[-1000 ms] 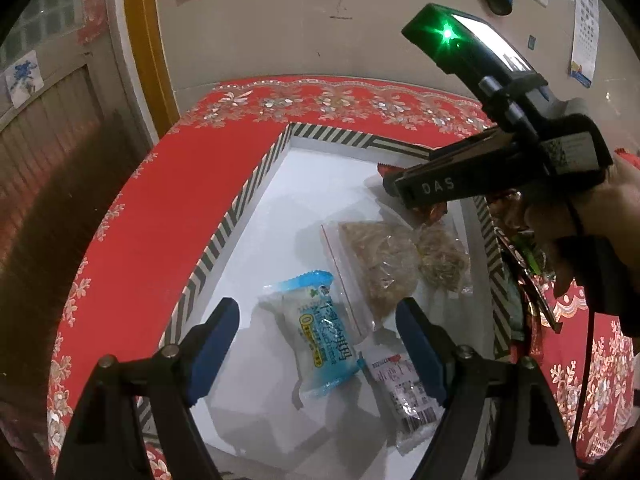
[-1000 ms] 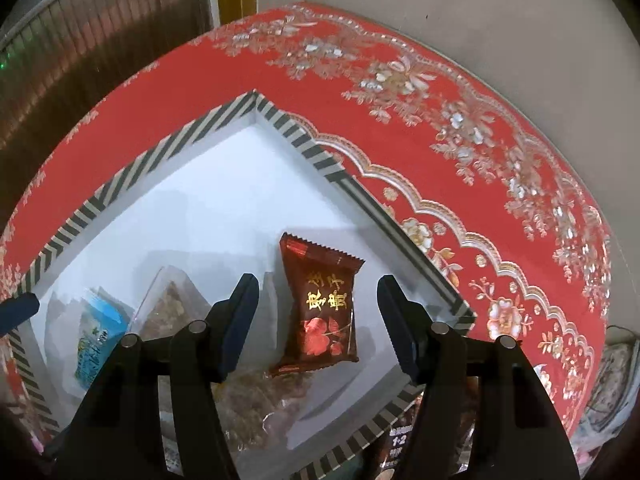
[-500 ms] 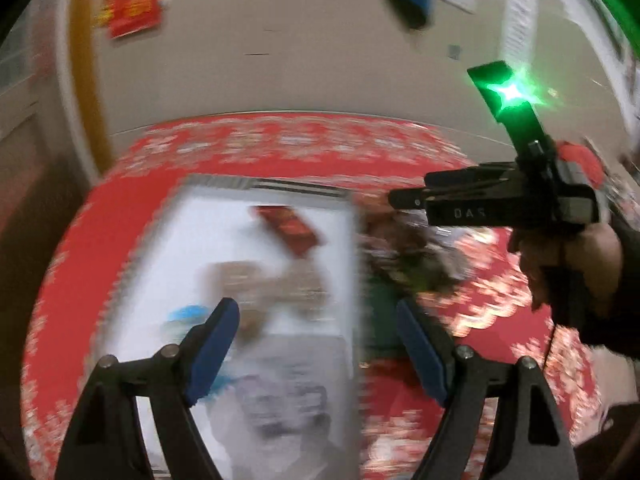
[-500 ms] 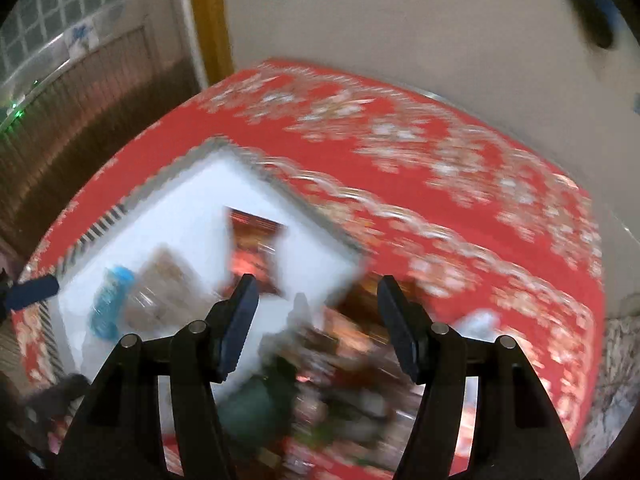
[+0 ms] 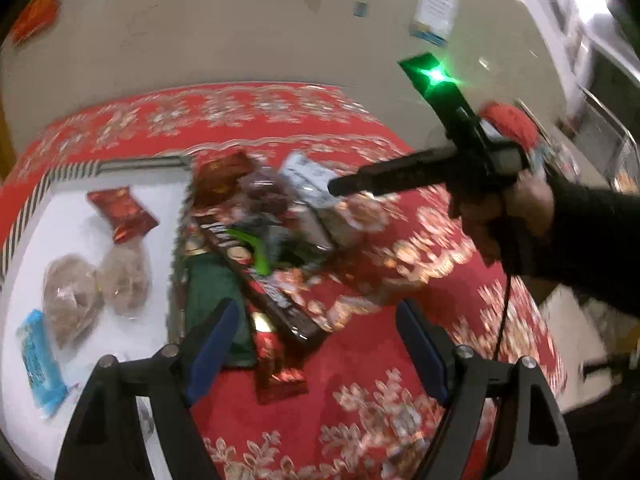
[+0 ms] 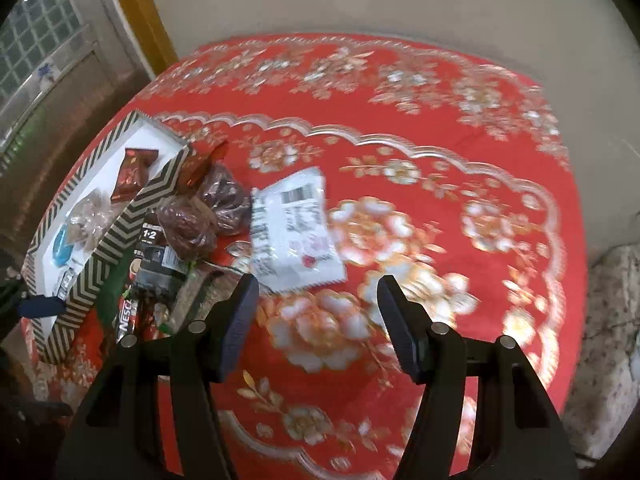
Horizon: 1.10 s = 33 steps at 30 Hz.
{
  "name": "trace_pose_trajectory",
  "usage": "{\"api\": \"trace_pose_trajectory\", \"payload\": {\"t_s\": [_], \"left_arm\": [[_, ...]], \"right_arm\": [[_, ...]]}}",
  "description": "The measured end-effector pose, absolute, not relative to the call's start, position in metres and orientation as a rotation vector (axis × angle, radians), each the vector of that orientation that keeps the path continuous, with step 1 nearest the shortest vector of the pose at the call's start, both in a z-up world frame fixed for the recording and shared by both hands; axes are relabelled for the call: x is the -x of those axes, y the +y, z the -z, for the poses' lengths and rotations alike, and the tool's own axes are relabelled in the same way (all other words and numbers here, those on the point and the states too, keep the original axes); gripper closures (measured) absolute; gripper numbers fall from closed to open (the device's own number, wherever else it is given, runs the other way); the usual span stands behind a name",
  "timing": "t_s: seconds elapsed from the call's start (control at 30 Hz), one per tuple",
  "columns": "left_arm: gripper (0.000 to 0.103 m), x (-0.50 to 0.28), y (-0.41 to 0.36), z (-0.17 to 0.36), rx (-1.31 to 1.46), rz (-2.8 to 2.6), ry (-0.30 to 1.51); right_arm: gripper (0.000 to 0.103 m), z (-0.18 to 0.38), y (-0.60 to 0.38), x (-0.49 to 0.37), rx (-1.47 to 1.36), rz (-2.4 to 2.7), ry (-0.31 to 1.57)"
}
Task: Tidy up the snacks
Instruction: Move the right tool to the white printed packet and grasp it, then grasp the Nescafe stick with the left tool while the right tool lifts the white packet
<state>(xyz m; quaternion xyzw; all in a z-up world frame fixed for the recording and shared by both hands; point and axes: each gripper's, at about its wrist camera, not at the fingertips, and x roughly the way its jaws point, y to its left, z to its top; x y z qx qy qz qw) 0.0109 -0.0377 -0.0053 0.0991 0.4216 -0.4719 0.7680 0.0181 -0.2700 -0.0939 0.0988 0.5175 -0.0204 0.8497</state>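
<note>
A white box with a striped rim [image 6: 158,184] stands at the table's left and holds a red packet [image 6: 134,174], clear bags of brown snacks [image 5: 94,284] and a blue packet [image 5: 38,356]. A pile of loose snacks lies beside the box: a white packet [image 6: 294,228], dark date bags [image 6: 204,212], coffee sticks [image 6: 138,312] and a red packet [image 5: 276,364]. My left gripper [image 5: 316,354] is open and empty above the pile's near edge. My right gripper [image 6: 316,320] is open and empty just below the white packet; it also shows in the left wrist view [image 5: 384,178].
A red flowered tablecloth [image 6: 440,200] covers the round table. A beige wall stands behind it. A wooden door frame [image 6: 140,20] and a glass-block window are at the far left. The table's right edge drops to a stone floor [image 6: 608,320].
Both grippers have pulled back from over the white box and swung right, toward the pile of loose snacks. The red packet stays in the box. Both remain open.
</note>
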Motion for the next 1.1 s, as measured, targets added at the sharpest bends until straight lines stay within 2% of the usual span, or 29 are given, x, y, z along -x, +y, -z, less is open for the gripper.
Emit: {"api": "trace_pose_trajectory", "payload": {"t_s": [0.17,0.4,0.6,0.8,0.87,1.1], "left_arm": [[0.021,-0.044,-0.038,0.019,-0.072,0.938,0.99],[0.022,-0.052,-0.058,0.031,-0.071,0.952,1.029],[0.031,-0.056,-0.069,0.037,-0.141,0.937,1.031],[0.061,-0.056,-0.073,0.043,-0.237,0.893,1.01],[0.076,-0.056,-0.071,0.043,-0.274,0.872,0.992],[0.093,-0.041,-0.067,0.038,-0.342,0.889,0.943]], "right_arm": [[0.041,0.116,-0.263,-0.058,-0.147,0.059,1.153],[0.041,0.121,-0.255,-0.078,-0.06,0.067,1.165],[0.048,0.118,-0.261,-0.071,-0.097,0.075,1.122],[0.049,0.118,-0.263,-0.062,-0.122,0.084,1.101],[0.05,0.117,-0.264,-0.057,-0.144,0.086,1.094],[0.05,0.116,-0.264,-0.039,-0.193,0.082,1.089]]}}
